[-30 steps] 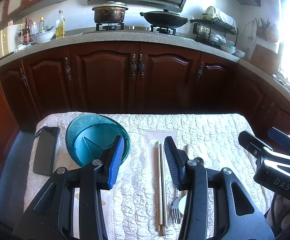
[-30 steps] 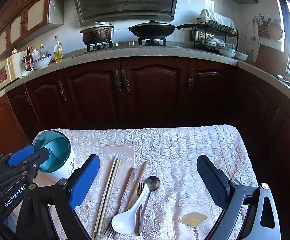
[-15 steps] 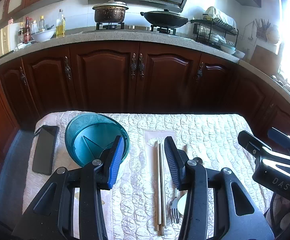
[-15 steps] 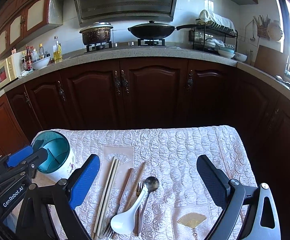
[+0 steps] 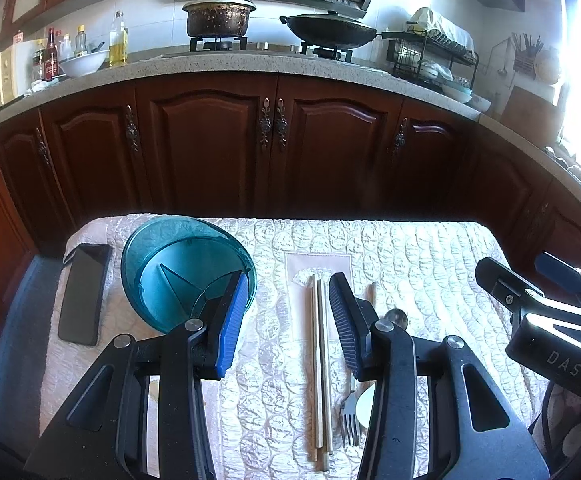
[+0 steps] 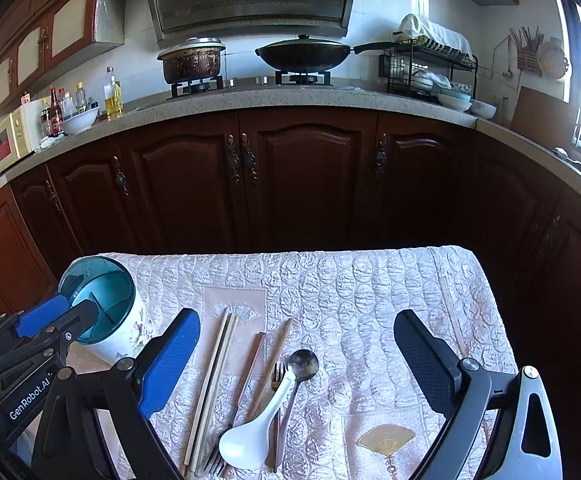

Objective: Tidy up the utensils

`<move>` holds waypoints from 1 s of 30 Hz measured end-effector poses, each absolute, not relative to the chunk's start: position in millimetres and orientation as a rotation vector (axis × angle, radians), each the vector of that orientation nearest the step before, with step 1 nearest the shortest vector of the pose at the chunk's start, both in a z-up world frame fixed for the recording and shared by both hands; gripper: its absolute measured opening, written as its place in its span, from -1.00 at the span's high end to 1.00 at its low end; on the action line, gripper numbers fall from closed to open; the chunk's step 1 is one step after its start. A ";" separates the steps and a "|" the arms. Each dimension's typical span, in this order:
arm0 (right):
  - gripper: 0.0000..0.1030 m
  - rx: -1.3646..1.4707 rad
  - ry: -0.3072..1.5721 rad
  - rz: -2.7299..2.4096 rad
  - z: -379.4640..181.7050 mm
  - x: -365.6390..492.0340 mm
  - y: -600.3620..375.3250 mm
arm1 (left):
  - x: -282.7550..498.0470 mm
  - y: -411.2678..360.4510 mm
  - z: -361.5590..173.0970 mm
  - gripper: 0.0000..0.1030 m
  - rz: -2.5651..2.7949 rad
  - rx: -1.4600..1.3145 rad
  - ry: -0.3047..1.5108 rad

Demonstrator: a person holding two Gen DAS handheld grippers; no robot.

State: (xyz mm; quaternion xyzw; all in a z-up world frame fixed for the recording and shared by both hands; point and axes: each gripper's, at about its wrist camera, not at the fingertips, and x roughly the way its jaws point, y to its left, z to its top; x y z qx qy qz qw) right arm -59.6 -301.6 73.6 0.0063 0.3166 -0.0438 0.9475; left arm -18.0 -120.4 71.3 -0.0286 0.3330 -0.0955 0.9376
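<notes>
With both our left gripper [image 5: 286,300] and right gripper [image 6: 296,344] spread and empty above the utensils [image 6: 250,392] lying right of the teal holder [image 6: 102,312], we judge nothing sorted yet: next, pinch the pale chopsticks [image 5: 319,360].

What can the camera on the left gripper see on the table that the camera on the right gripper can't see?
Only the left wrist view shows the black phone lying beside the teal utensil holder. Only the right wrist view shows the brown chopsticks in full, the whole white spoon and the gold fan pattern on the cloth. Both views show the holder, the pale chopsticks, the fork, the metal spoon and the quilted tablecloth. Both the left gripper and the right gripper are open and hold nothing.
</notes>
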 end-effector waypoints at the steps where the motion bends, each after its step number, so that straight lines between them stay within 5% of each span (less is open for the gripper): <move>1: -0.88 0.012 0.646 -0.090 73.0 -59.1 -301.8 | -17.5 -120.8 70.8 0.19 -0.195 -0.059 0.682; 30: -0.88 0.013 0.665 -0.091 61.8 -55.6 -307.6 | -17.9 -125.7 62.1 0.19 -0.207 -0.056 0.706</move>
